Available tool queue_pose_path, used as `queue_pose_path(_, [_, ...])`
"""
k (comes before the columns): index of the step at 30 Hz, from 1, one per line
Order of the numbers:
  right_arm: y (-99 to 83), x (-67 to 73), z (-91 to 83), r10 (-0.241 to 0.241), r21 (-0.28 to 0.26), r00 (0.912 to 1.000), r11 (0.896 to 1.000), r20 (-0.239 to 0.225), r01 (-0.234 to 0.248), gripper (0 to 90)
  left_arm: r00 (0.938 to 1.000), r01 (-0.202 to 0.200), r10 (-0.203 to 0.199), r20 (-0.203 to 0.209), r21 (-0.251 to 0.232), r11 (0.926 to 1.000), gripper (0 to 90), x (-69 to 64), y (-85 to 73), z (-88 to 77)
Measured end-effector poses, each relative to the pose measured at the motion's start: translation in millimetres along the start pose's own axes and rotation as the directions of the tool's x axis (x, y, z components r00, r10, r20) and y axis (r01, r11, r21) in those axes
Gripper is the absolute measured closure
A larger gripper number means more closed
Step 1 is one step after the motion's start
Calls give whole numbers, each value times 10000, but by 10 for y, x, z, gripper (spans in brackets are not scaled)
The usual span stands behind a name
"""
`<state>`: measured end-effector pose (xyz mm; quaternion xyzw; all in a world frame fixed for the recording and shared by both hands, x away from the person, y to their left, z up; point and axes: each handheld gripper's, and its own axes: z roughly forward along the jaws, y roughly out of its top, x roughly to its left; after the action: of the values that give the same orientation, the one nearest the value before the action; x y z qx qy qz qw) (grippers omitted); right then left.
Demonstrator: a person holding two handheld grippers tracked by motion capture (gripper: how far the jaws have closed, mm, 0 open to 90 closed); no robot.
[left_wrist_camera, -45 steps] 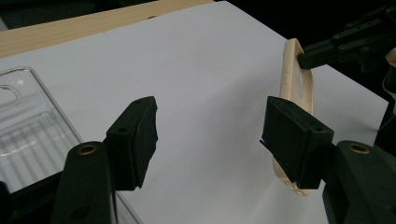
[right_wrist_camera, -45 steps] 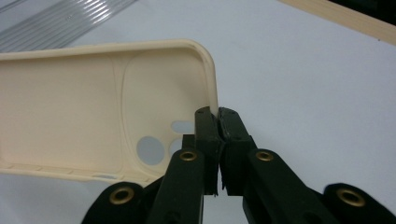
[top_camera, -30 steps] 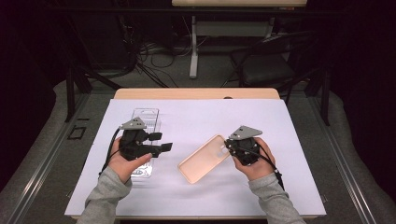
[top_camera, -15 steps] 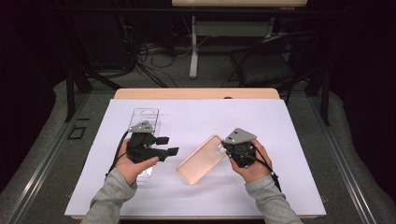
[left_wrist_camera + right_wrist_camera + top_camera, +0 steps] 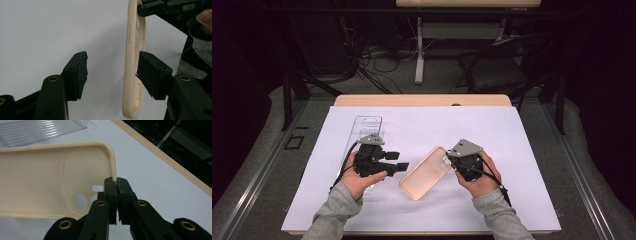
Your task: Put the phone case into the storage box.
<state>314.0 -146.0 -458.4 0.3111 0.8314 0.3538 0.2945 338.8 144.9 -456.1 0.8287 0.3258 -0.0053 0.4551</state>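
the cream phone case (image 5: 426,172) lies slantwise near the middle of the white sheet (image 5: 522,150) that covers the wooden table (image 5: 422,100), its hollow side up and its camera cutouts at the end nearer the right hand. the right gripper (image 5: 451,161) is clamped on that end: in the right gripper view its two black jaws are pressed together on the case's thin rim (image 5: 113,173), just beside the oval slot and the round holes. the person's right hand (image 5: 479,175) wraps the gripper's body, with the grey three-cornered plate on top and the cable trailing back along the sleeve.

the left gripper (image 5: 401,161) points across at the other end of the case. its jaws have just been closing but are not yet gripping; in the left gripper view the case's side wall (image 5: 132,62), with its button bumps, stands on edge between them, right up against one pad while the other pad stands well apart with bare sheet showing in the gap. the left hand (image 5: 362,175) holds that gripper from below.

a clear ribbed plastic packaging tray (image 5: 367,127) lies on the sheet behind the left gripper.
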Motion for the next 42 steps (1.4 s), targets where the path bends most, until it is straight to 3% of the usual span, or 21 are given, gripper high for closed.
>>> queue_pose_path(2, [-1, 6, 7, -83, 16, 10000, 10000, -25, 83, 877, 9995, 114, -117, 309, 108, 9999, 448, -2, -8, 24])
queue_pose_path(9, [-1, 21, 11, -82, 12, 9999, 10000, -99, 82, 877, 9963, 418, -440, 733, 309, 9986, 487, -15, -31, 90])
queue_pose_path(18, [6, 62, 20, -175, -12, 9996, 9998, -201, 175, 877, 9911, 489, -551, 1215, 530, 9974, 557, -1, -48, 148])
queue_pose_path(42, [30, 165, 38, -482, -80, 9975, 9988, -511, 478, 877, 9851, 647, -879, 1476, 1550, 9858, 702, -27, -84, 285])
